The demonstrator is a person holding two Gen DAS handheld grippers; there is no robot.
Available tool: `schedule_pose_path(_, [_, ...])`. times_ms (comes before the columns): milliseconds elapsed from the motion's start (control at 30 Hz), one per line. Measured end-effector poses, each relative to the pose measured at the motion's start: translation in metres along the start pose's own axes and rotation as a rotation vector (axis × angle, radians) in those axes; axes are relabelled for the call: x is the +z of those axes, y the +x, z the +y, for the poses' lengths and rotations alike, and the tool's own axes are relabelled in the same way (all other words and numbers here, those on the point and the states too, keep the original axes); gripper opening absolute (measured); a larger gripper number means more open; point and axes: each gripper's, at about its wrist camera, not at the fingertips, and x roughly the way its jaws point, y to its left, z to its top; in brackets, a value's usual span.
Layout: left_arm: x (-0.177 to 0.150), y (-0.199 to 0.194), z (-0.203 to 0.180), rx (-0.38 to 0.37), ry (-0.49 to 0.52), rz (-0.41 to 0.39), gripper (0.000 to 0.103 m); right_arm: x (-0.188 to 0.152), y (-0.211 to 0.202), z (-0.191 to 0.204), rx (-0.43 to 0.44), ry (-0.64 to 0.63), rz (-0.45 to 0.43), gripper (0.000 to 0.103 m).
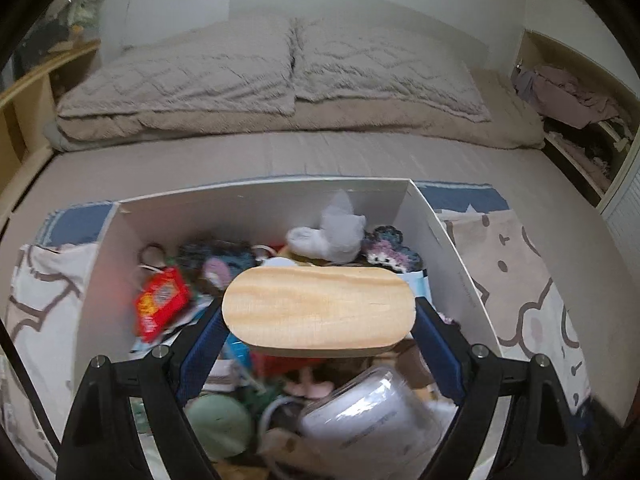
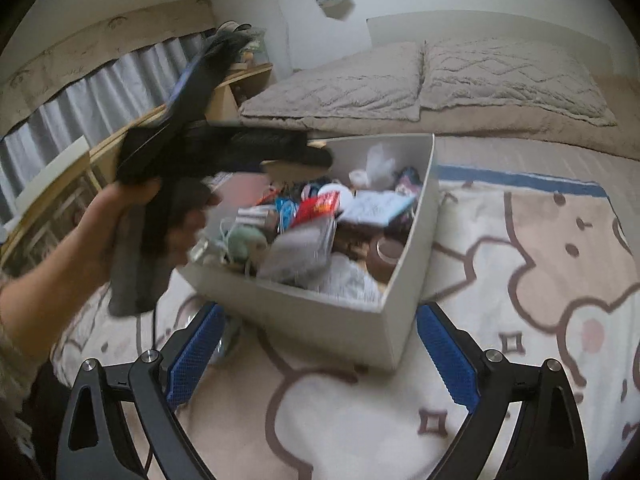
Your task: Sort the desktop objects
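An oval slab of pale wood point(image 1: 318, 308) spans the jaws of my left gripper point(image 1: 318, 336), its two ends pressed against the blue pads point(image 1: 202, 346). It hangs over an open white box point(image 1: 260, 200) full of small clutter: a red packet point(image 1: 160, 304), a white sock point(image 1: 332, 236), a crocheted piece point(image 1: 390, 254), a green round thing point(image 1: 220, 424) and a clear plastic jar point(image 1: 372, 420). My right gripper point(image 2: 316, 356) stands open and empty above the blanket, just in front of the box's near wall point(image 2: 320, 316). A hand point(image 2: 100, 232) holds the left tool over the box's left side.
The box sits on a cartoon-patterned blanket point(image 2: 520, 264) spread over a bed. Two grey pillows point(image 1: 280, 68) lie at the headboard. A wooden shelf point(image 2: 240, 80) runs along the left, and an open cupboard with clothes point(image 1: 568, 100) stands on the right.
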Motion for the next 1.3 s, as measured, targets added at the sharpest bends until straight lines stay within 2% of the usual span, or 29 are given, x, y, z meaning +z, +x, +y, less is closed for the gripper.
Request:
schedule_pose_path(233, [0.006,0.034,-0.018,-0.026,-0.028,0.077,0.09,-0.028,-0.012,-0.003,0.002,0.007,0.002,0.097])
schedule_pose_path(433, [0.008,0.052,-0.028,-0.042,-0.038,0.113,0.09,-0.037,-0.021,-0.015,-0.005,0.038,-0.003,0.097])
schedule_pose_path(600, [0.007,0.06,-0.03,-0.056,-0.042,0.173,0.09,-0.039,-0.024,-0.017,-0.002,0.053,-0.011,0.097])
schedule_pose_path(700, [0.003,0.064,-0.03,-0.047,-0.036,0.213,0.099,-0.04,-0.023,-0.016,0.0,0.054,-0.011,0.097])
schedule_pose_path(1033, [0.001,0.041,-0.033,-0.048,0.011,0.147,0.101,-0.039,-0.025,-0.009,-0.004,0.069,-0.009,0.097])
schedule_pose_path(1300, [-0.01,0.011,-0.027,-0.044,0.001,0.079,0.101,-0.034,-0.03,0.006,-0.067,0.031,-0.022,0.097])
